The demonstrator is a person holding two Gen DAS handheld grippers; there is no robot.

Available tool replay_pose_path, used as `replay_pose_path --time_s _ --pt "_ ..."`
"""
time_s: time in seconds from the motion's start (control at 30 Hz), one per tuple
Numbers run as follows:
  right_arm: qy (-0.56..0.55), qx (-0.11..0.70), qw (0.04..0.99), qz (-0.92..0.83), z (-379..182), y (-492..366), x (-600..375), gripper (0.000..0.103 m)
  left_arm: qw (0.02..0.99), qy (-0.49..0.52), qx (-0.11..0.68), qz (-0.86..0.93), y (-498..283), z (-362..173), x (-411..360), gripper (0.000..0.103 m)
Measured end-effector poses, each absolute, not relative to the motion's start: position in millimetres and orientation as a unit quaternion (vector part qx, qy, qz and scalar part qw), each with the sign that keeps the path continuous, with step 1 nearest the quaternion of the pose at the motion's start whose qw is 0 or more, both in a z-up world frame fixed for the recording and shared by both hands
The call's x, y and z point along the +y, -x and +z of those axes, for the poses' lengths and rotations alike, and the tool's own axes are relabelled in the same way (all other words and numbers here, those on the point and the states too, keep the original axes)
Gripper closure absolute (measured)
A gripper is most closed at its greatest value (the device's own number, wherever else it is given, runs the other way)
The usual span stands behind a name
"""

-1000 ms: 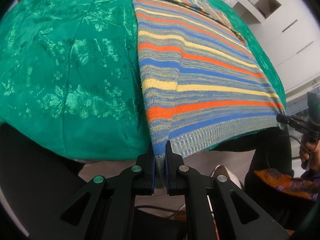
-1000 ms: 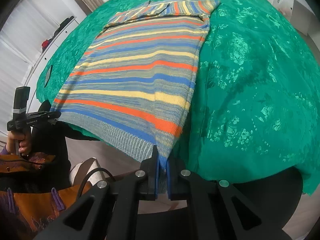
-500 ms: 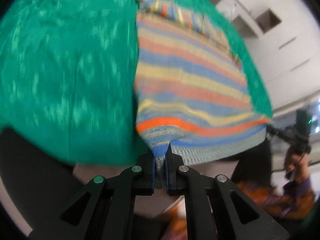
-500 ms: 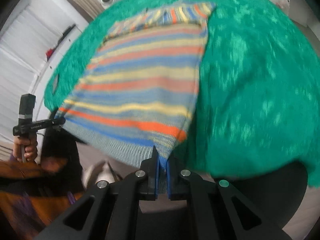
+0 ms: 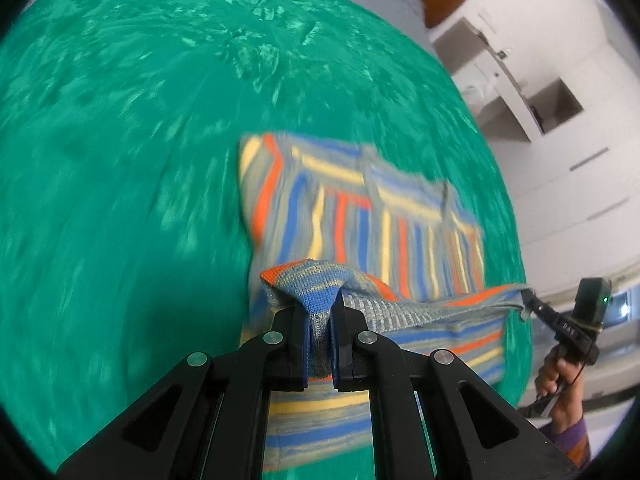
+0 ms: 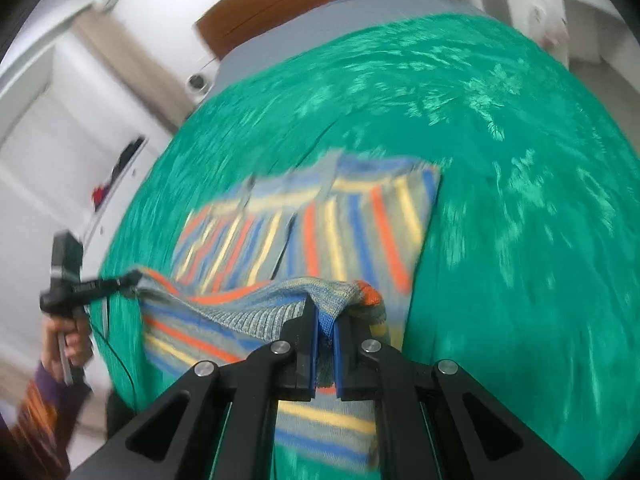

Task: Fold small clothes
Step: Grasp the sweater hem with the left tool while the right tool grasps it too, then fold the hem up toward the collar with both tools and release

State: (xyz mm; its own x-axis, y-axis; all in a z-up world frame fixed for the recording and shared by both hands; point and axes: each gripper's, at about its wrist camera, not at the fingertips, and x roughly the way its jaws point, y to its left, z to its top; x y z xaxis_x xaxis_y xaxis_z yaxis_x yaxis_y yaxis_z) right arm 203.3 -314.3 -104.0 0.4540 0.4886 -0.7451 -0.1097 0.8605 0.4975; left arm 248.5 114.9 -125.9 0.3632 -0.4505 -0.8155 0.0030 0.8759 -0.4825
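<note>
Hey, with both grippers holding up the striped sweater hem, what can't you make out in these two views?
- Left wrist view: left gripper hides the striped sweater part beneath it.
- Right wrist view: right gripper covers the near edge; sweater collar is motion-blurred.
- Both: green bedspread pattern is smeared.

Both wrist fisheyes sit close behind their fingers, angled down; both see the striped knit sweater (image 5: 360, 216) (image 6: 320, 232) on the green patterned bedspread (image 5: 120, 160) (image 6: 520, 200).

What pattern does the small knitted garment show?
The knitted garment has orange, blue, yellow and grey stripes, clearest in the right wrist view.
</note>
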Motion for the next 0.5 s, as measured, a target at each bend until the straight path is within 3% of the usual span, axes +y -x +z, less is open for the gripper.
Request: replay_pose_path --time_s 0.3,0.33,0.47,0.5 --pt "-0.236 0.517 0.807 0.159 -164.6 -296.5 -336.9 0.097 0.792 0.181 0.57 -0.125 -328.6 -158.9 98.2 0.093" --pt "-0.252 0.514 0.804 0.163 -169.5 -301.1 -339.8 0.095 0.794 0.186 0.566 -0.123 -333.3 -158.1 99.1 0.086" --pt "-0.347 0.469 0.795 0.165 -175.6 -308.6 -364.4 0.082 0.812 0.25 0.518 -0.101 -338.9 -137.9 125.0 0.028" --pt "-0.353 0.461 0.798 0.16 -173.2 -305.7 -369.1 0.08 0.819 0.26 0.503 -0.094 -337.6 -131.6 132.7 0.026"
